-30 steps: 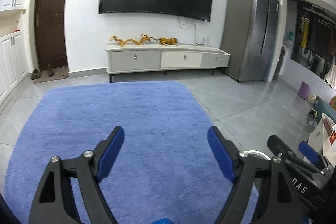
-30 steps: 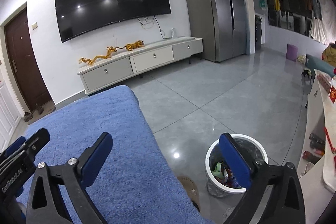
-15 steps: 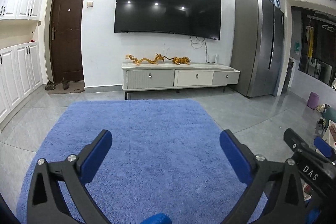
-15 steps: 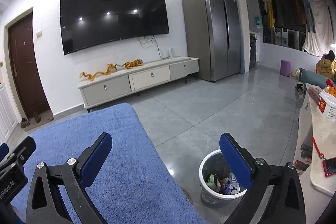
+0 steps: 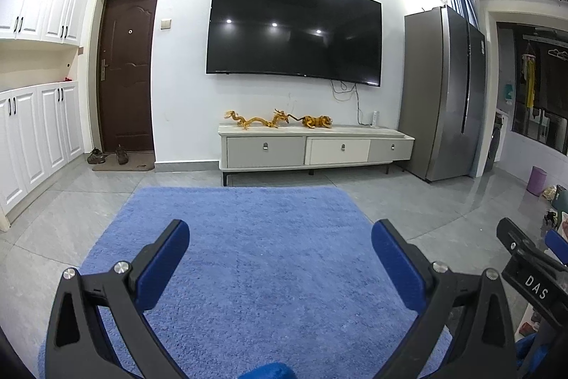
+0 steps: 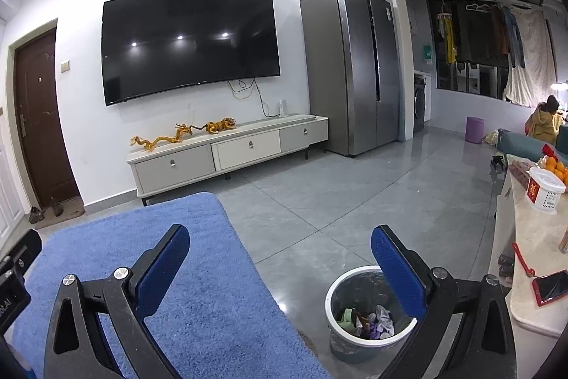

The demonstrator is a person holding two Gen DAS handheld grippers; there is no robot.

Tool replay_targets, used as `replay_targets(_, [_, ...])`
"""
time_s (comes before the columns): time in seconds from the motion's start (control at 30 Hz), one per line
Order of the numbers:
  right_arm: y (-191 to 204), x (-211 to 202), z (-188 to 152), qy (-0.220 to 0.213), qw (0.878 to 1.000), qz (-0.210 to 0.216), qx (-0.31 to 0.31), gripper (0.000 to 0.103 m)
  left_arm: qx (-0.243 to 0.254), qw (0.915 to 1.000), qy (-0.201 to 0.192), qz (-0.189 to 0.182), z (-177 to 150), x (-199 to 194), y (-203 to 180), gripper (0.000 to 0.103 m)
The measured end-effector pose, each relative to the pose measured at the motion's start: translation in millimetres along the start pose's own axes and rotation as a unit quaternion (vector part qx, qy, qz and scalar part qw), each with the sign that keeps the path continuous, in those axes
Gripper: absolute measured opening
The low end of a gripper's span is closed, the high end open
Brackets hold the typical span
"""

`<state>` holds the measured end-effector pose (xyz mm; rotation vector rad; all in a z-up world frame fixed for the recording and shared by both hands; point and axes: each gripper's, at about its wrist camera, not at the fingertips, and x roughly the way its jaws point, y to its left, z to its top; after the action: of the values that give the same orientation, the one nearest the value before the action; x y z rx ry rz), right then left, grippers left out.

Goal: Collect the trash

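Note:
A round grey trash bin [image 6: 340,286] with a white rim stands on the tiled floor at the lower right of the right wrist view, with crumpled wrappers [image 6: 372,320] inside. My right gripper [image 6: 280,263] is open and empty, raised above the floor with its right finger over the bin's rim. My left gripper [image 5: 280,258] is open and empty, held above the blue rug [image 5: 248,244]. The right gripper's body [image 5: 525,272] shows at the right edge of the left wrist view. No loose trash shows on the rug or floor.
A white TV cabinet [image 5: 316,150] with golden figurines stands under a wall TV [image 5: 294,31]. A grey fridge [image 6: 351,66] stands to the right. A light table [image 6: 532,237] at the right holds a red phone [image 6: 550,286] and a box. A purple bin [image 6: 475,129] is far right.
Both grippers have risen and tilted up, so the room sits lower in view. The bin has slid toward the bottom of the right view. Both stay open.

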<state>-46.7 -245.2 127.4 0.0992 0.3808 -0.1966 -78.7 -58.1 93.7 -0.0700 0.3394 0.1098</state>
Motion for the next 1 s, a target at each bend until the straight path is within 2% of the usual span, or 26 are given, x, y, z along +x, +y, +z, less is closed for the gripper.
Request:
replay_targets(0.63, [-10.3, 9.5, -15.9, 0.020, 1.000, -0.020, -0.003, 0.103, 0.004, 0.9994, 0.033, -0.008, -14.5, 15.9, -5.5, 0.103])
replay_targets(1.0, [-19.0, 8.7, -16.1, 0.016, 0.999, -0.034, -0.002, 0.103, 0.015, 0.9986, 0.049, -0.015, -23.7, 19.7, -14.0, 0.103])
